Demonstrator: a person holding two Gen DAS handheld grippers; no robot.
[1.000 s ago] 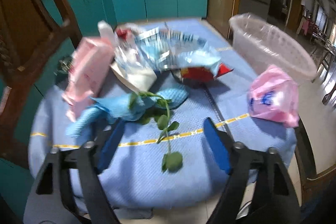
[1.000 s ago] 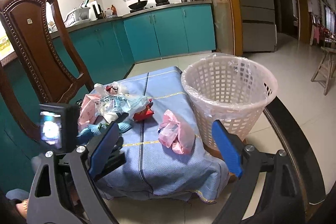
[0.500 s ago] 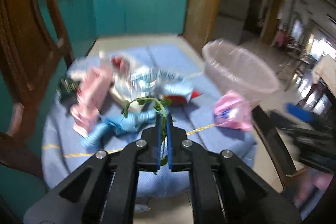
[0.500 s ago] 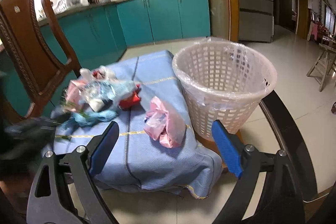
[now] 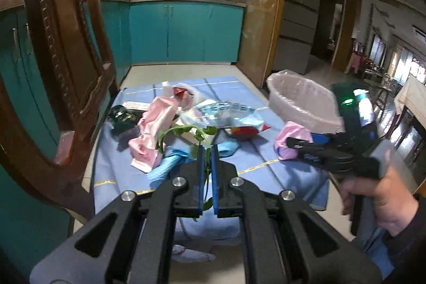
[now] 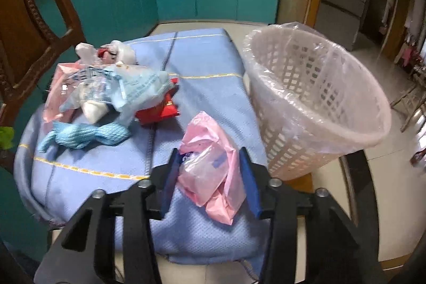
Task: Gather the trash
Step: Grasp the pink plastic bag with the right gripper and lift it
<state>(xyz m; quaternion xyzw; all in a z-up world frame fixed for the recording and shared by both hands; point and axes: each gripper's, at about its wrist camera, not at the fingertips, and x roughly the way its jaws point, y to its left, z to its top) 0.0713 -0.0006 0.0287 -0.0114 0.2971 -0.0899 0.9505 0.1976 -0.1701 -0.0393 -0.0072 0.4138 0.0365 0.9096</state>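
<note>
My left gripper [image 5: 208, 151] is shut on a green leafy stem [image 5: 183, 131] and holds it above the blue tablecloth [image 5: 266, 151]. My right gripper [image 6: 210, 164] is partly closed, its blue pads on either side of a crumpled pink plastic bag [image 6: 210, 169] near the table's front edge; the bag also shows in the left wrist view [image 5: 289, 139]. A white lattice waste basket [image 6: 314, 100] lined with clear plastic stands just right of the table, and its rim shows in the left wrist view [image 5: 300, 100].
A trash pile lies at the table's left: a pale blue wrapper [image 6: 125, 89], a red packet [image 6: 159, 111], a pink package [image 5: 154, 129], a blue cloth [image 6: 87, 136]. A carved wooden chair [image 5: 66, 65] stands at the left. Teal cabinets [image 5: 186, 31] stand behind.
My left gripper closed on the green stem and lifted it off the cloth. My right gripper moved forward and down onto the pink bag, and its jaws narrowed around it.
</note>
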